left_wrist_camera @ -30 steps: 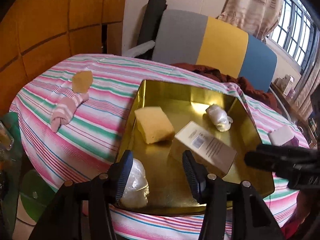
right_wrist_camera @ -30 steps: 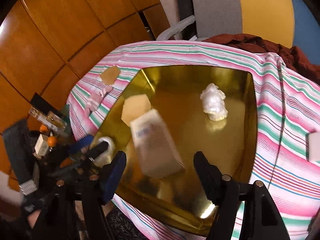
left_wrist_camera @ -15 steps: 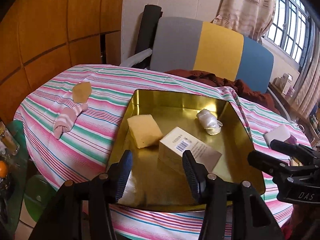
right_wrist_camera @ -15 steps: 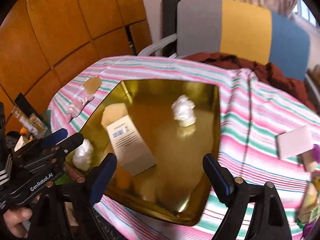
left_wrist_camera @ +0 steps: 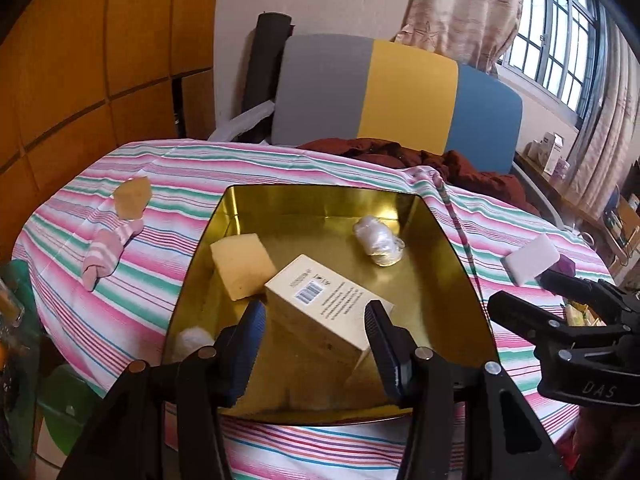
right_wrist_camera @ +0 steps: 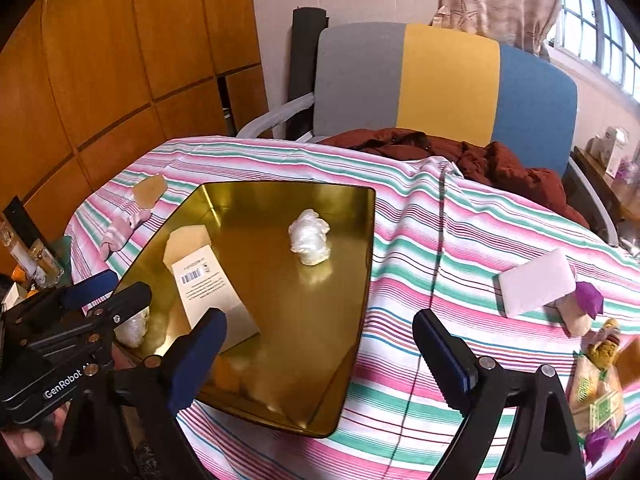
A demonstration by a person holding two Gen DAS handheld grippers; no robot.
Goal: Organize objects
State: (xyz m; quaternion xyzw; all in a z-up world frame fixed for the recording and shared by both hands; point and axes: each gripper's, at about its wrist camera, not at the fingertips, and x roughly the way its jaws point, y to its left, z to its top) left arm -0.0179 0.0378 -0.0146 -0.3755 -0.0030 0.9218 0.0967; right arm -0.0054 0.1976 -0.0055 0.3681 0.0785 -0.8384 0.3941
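Note:
A gold tray (left_wrist_camera: pixel 320 190) (right_wrist_camera: pixel 280 188) lies on the striped tablecloth. Inside it are a cream box with a barcode (left_wrist_camera: pixel 320 300) (right_wrist_camera: pixel 208 292), a yellow sponge (left_wrist_camera: pixel 240 264) (right_wrist_camera: pixel 186 246) and two white plastic wads (left_wrist_camera: pixel 378 242) (left_wrist_camera: pixel 194 340). My left gripper (left_wrist_camera: pixel 316 336) hovers over the tray's near edge, jaws apart and empty, the box beyond them. My right gripper (right_wrist_camera: pixel 320 344) hangs above the tray's near right corner. Its jaws are opening wide with nothing between them.
Left of the tray lie a pink striped sock (left_wrist_camera: pixel 106 254) and a tan piece (left_wrist_camera: pixel 132 198). A white block (right_wrist_camera: pixel 534 282), purple wrappers (right_wrist_camera: pixel 588 298) and snack packets (right_wrist_camera: pixel 596 392) sit at the right. A chair (right_wrist_camera: pixel 448 84) with a brown garment stands behind the table.
Both grippers have drawn back and up from the tray. The right jaws have spread much wider; the box that was between them now lies in the tray to their left.

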